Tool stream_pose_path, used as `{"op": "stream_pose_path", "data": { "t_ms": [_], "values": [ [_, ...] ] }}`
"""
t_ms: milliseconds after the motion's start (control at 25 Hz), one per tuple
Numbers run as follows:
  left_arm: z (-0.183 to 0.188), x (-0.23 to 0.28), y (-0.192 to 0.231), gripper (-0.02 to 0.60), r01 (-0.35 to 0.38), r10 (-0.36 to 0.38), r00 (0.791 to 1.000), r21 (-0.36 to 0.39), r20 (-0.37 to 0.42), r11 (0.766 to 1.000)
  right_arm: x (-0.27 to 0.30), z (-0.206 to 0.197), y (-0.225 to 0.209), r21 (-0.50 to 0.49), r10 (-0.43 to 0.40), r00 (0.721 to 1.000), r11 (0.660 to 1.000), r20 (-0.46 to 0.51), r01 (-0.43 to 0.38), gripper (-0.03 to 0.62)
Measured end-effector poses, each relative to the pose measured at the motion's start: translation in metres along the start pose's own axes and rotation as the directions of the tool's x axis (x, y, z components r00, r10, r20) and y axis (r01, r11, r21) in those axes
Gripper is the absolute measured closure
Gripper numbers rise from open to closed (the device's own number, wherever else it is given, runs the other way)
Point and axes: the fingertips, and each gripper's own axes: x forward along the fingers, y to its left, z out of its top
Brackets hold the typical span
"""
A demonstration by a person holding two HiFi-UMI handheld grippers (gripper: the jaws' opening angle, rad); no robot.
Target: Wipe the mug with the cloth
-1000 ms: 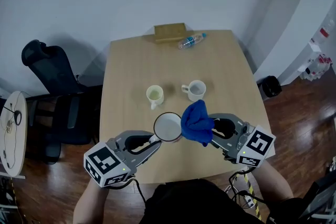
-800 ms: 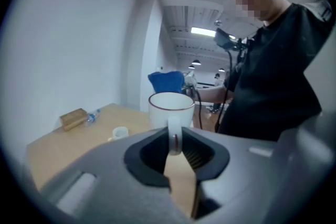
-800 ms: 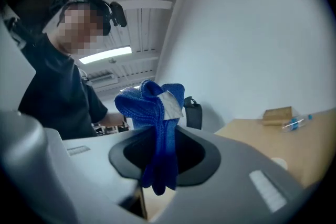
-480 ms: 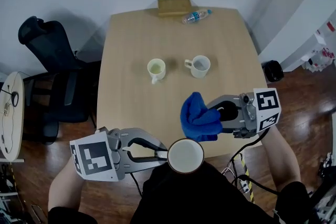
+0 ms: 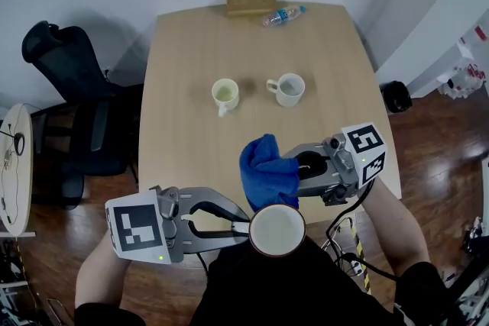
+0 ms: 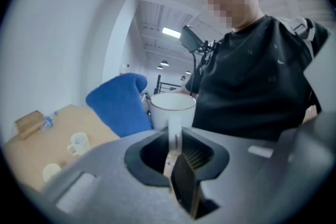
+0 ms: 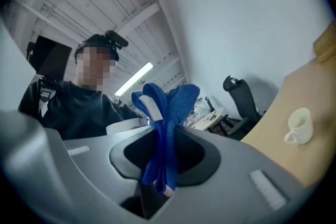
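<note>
I hold a white mug [image 5: 277, 230] with a brown rim up off the table, close to my body. My left gripper [image 5: 243, 225] is shut on its handle; in the left gripper view the mug [image 6: 172, 109] stands upright just past the jaws. My right gripper [image 5: 294, 174] is shut on a bunched blue cloth [image 5: 266, 170], which hangs just above and left of the mug's rim. In the right gripper view the cloth [image 7: 164, 113] rises between the jaws and the mug's rim [image 7: 127, 127] shows behind it. Whether cloth and mug touch I cannot tell.
On the wooden table [image 5: 183, 103] stand a pale yellow cup [image 5: 225, 94] and a white cup [image 5: 288, 88]. A wooden block [image 5: 250, 1] and a plastic bottle [image 5: 281, 14] lie at the far edge. A black office chair [image 5: 65, 80] stands left of the table.
The mug came off the table toward my body with the left gripper. The right gripper carried the blue cloth left and nearer, close beside the mug's rim.
</note>
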Motion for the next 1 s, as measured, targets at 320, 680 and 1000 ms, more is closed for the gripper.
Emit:
{"op": "stream_pose_path", "data": {
  "t_ms": [320, 680, 1000],
  "values": [
    [0.011, -0.056, 0.076, 0.518, -0.461, 0.53, 0.819, -0.3, 0.219, 0.835, -0.072, 0.065, 0.003, -0.238, -0.521, 0.796, 0.768, 0.307, 0.594, 0.494],
    [0.015, -0.055, 0.127, 0.52, -0.646, 0.743, 0.657, -0.414, 0.128, 0.642, 0.02, 0.052, 0.013, -0.578, -0.672, 0.704, 0.487, 0.23, 0.654, 0.494],
    [0.029, -0.058, 0.11, 0.518, -0.565, 0.675, 0.712, -0.413, 0.192, 0.714, -0.05, 0.078, 0.006, -0.44, -0.681, 0.648, 0.494, 0.341, 0.75, 0.494]
  ]
}}
